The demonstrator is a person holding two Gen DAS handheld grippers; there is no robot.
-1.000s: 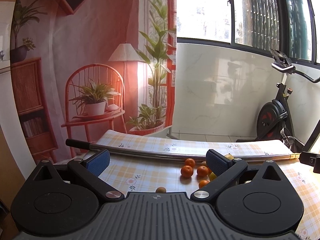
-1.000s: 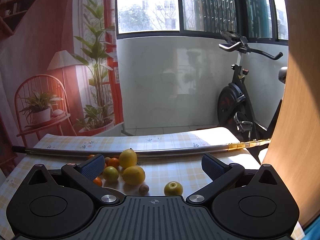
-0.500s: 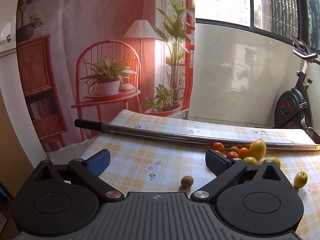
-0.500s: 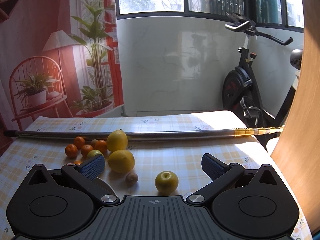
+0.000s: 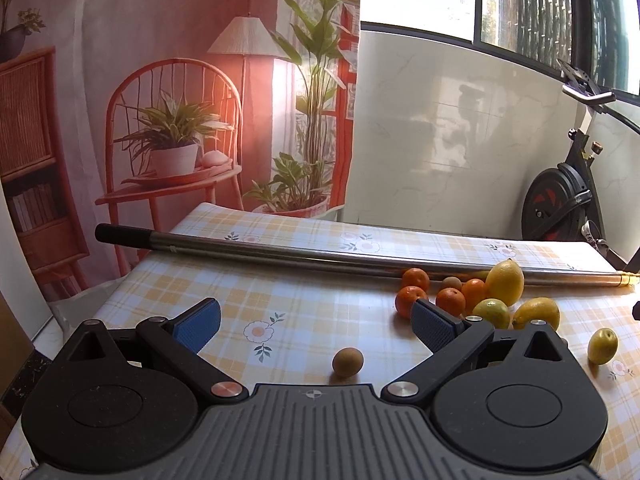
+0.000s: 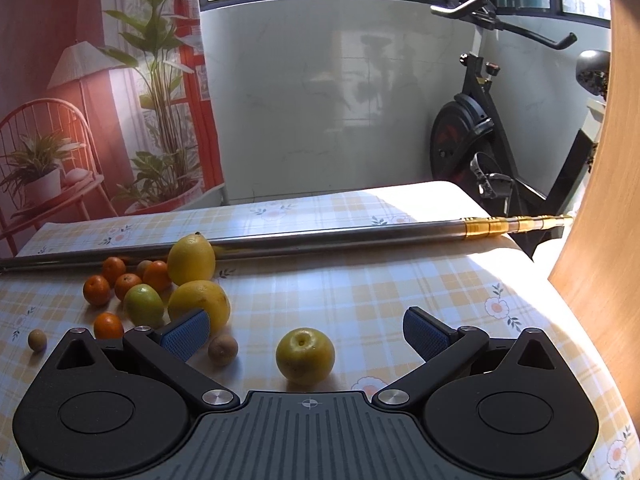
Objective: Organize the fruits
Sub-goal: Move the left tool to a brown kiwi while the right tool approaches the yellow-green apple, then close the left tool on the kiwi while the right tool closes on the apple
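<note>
Nothing is sorted yet: the fruits (image 6: 168,288) lie loose near the table's (image 6: 360,280) far edge; both grippers, left gripper (image 5: 316,322) and right gripper (image 6: 306,330), are held wide open, empty.

Tablecloth (image 6: 360,288) was yellow-and-white plaid with small flower prints. Small oranges (image 6: 96,290) were orange, lemons (image 6: 191,260) yellow, one round fruit (image 6: 305,356) yellow-green, two small ones (image 5: 348,362) brown. Pole (image 6: 320,238) was silver with a gold end. Gripper pads (image 6: 185,336) were blue on black bodies.
</note>
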